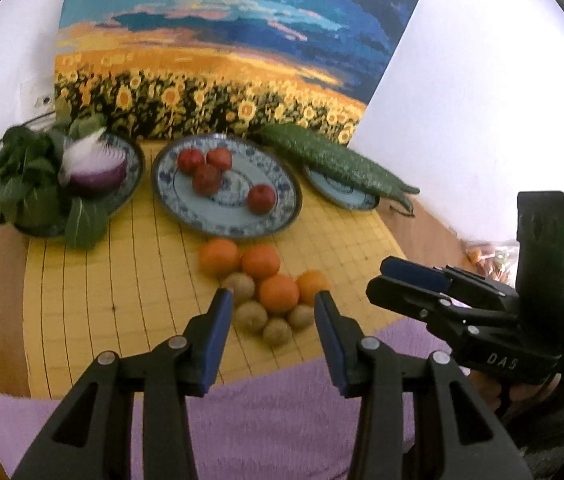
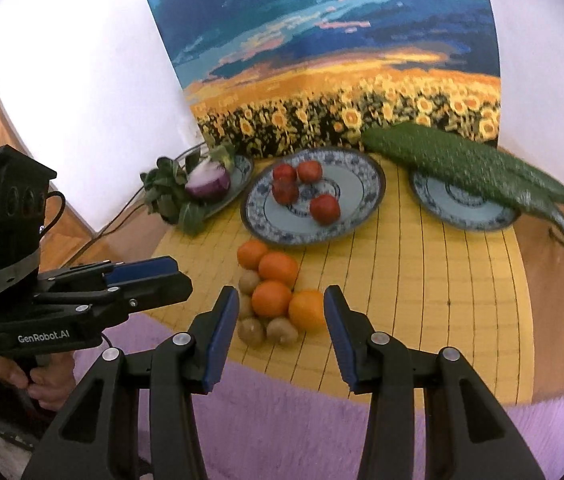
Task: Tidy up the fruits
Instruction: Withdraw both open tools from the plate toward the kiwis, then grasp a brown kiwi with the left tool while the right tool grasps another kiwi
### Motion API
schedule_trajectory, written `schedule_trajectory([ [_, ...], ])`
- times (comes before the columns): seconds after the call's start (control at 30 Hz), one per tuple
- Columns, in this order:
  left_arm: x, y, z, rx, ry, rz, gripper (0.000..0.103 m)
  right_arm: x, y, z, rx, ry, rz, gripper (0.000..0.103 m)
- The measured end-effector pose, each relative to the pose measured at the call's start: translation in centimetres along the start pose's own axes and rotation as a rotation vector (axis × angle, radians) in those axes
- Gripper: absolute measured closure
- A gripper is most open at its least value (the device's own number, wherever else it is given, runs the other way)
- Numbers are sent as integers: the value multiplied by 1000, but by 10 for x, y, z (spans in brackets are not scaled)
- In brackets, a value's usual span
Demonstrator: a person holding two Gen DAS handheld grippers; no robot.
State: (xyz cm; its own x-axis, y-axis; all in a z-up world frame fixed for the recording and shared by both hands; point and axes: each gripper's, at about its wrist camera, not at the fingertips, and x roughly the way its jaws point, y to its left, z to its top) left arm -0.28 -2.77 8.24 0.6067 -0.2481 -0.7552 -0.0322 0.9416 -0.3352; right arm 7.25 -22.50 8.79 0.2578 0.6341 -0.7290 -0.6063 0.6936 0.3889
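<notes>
Several oranges [image 1: 261, 261] [image 2: 277, 267] and several small brown round fruits [image 1: 250, 316] [image 2: 252, 331] lie bunched on a yellow slatted mat [image 1: 121, 280]. Behind them a blue-patterned plate [image 1: 217, 216] [image 2: 358, 184] holds several red fruits [image 1: 261, 199] [image 2: 324, 209]. My left gripper [image 1: 273, 294] [image 2: 179, 272] hovers open on the near side of the bunch, above it, with nothing between its blue pads. Just to its right my right gripper [image 2: 281, 292] [image 1: 380, 276] is also open and empty, pointing at the same bunch. A hand holds each gripper.
A plate at back left [image 1: 133, 160] carries half a purple onion [image 1: 97, 164] and leafy greens [image 1: 21, 176]. A plate at back right [image 2: 462, 208] bears long green cucumbers [image 2: 462, 164]. A sunflower painting [image 1: 221, 60] leans on the wall. Purple cloth [image 1: 261, 420] covers the near edge.
</notes>
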Motion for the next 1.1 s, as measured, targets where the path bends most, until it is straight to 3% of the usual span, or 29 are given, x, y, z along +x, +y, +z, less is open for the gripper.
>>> schedule_trajectory([
  [0.4,12,-11,-29,-5,87,-34,59,4,2,-28,39,83,8,57],
  [0.47,20,-10,-34,-11,103,-65,65,10,0,-34,60,113,27,57],
  [0.57,35,-8,-35,-13,129,-44,69,21,-5,-39,89,163,41,57],
  [0.7,53,-7,-29,-3,131,-10,69,23,-10,-35,104,157,53,58],
  [0.9,69,-2,-23,-36,154,-21,69,30,-17,-25,117,158,52,62],
  [0.97,72,-1,-22,-49,157,-43,79,35,-18,-23,124,168,61,65],
  [1.1,71,-1,-23,-37,165,-59,79,49,-23,-20,167,201,109,65],
])
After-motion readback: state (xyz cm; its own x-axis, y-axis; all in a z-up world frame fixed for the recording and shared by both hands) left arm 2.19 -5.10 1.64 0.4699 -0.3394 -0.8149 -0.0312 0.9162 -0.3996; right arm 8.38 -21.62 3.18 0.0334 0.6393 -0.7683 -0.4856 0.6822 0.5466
